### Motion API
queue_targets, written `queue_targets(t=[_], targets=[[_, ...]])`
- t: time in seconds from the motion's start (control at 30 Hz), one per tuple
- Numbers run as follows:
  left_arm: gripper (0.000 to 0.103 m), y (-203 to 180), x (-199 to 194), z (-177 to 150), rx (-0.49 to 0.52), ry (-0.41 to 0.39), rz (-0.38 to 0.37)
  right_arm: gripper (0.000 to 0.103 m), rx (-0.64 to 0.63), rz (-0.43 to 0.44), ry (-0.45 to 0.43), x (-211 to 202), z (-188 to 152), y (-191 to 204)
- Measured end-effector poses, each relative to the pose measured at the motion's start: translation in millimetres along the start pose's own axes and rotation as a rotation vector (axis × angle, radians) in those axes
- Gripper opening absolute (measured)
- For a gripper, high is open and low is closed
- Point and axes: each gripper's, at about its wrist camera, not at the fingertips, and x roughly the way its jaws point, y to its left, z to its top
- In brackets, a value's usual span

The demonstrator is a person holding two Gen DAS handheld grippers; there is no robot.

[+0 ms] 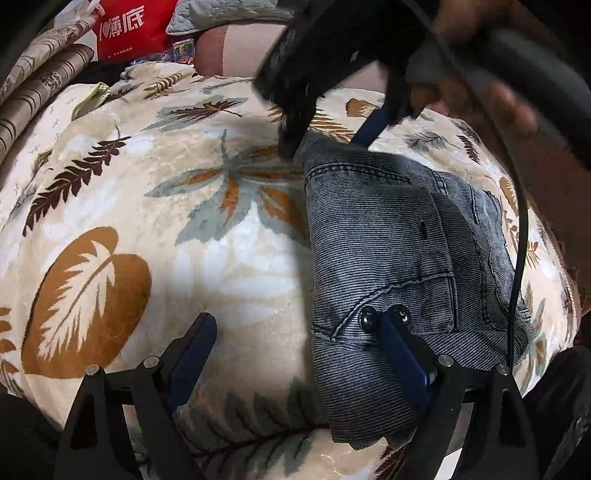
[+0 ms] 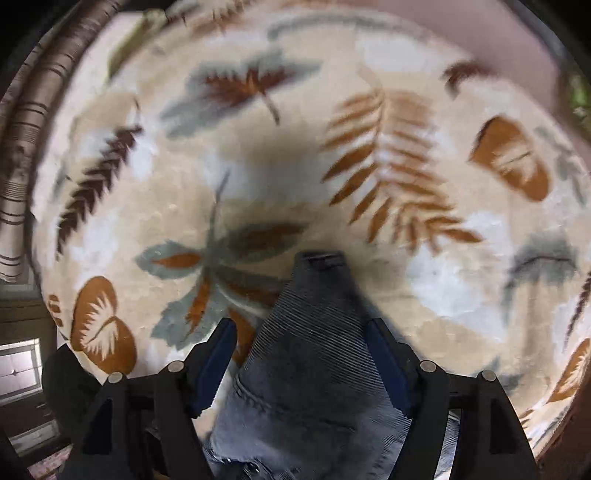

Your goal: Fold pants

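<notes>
The pants are grey-blue jeans folded into a compact stack on a leaf-patterned blanket. In the left wrist view my left gripper is open; its right finger rests on the jeans' near edge and its left finger is over bare blanket. My right gripper shows there at the stack's far end, blurred. In the right wrist view the right gripper is open, with a fold of the jeans lying between its fingers.
A striped quilt lies along the left. A red bag and a grey pillow sit at the back. A black cable hangs over the right side of the jeans.
</notes>
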Motion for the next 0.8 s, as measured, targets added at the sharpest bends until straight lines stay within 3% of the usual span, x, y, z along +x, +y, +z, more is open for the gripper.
queue_targets(t=[0.03,0.07,0.17,0.3,0.37,0.6,0.67,0.73,0.8], targets=[[0.09,1.0,0.0,-0.1,-0.002,-0.002,-0.005,0.04,-0.013,-0.016,0.018,8.2,-0.1,1.5],[0.09,1.6,0.1,0.1,-0.003,-0.005,-0.009,0.034,-0.002,-0.059,0.019,12.2,-1.0,-3.0],[0.09,2.7,0.4,0.3,-0.01,-0.007,-0.018,0.033,0.101,0.015,-0.052,3.5,-7.0,-27.5],[0.09,2.5,0.3,-0.1,-0.012,-0.009,-0.017,0.033,0.17,0.043,-0.121,-1.1,-22.1,-36.8],[0.09,3.9,1.2,0.6,-0.012,-0.011,-0.015,0.039,0.221,0.051,-0.172,-5.6,-28.5,-43.9],[0.09,2.3,-0.4,-1.5,-0.018,-0.017,-0.009,0.045,0.332,-0.06,-0.386,-51.1,-62.8,-74.7],[0.09,2.5,-1.2,-1.7,-0.019,-0.018,-0.009,0.045,0.339,-0.02,-0.417,-59.8,-77.0,-80.3],[0.09,3.2,-1.5,-2.0,-0.022,-0.018,-0.013,0.045,0.315,0.08,-0.423,-66.6,-96.3,-77.7],[0.09,3.8,-1.7,-2.1,-0.03,-0.017,-0.015,0.045,0.278,0.102,-0.422,-62.1,-118.6,-72.8]])
